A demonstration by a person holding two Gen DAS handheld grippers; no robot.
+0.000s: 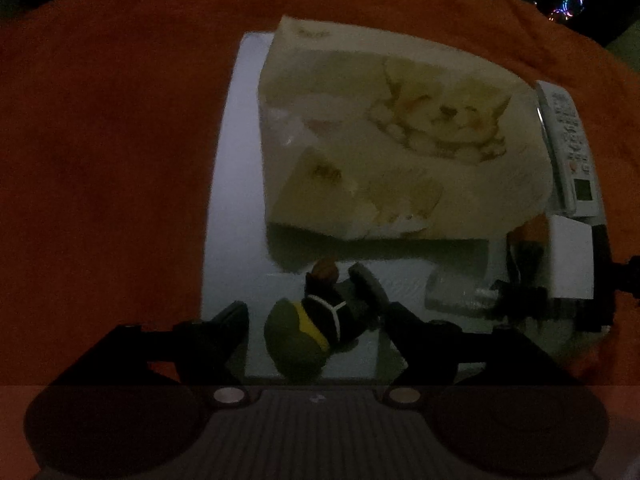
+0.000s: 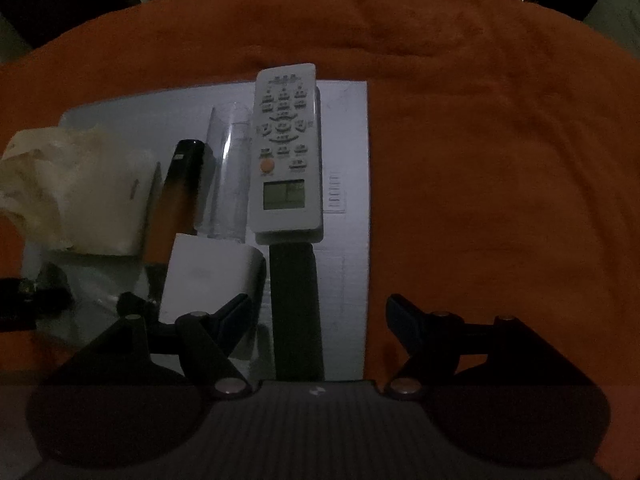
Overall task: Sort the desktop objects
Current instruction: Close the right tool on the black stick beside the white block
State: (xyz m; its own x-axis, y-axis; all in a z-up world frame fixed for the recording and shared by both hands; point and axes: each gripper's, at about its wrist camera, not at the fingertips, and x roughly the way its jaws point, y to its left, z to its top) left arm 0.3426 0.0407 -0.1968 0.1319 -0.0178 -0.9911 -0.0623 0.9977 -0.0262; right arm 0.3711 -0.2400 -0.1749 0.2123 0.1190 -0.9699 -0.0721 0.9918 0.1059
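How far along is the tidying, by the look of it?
Mostly done, it seems: the remote, tissue pack, clear tube and white box already lie on the white tray. The left tongs stand open around a small figurine. The right tongs hold nothing.

left gripper [image 1: 316,320]: low centre of frame, jaws apart, pointing down | right gripper [image 2: 320,316]: low centre of frame, jaws spread wide, nothing pressed between them, pointing steeply down
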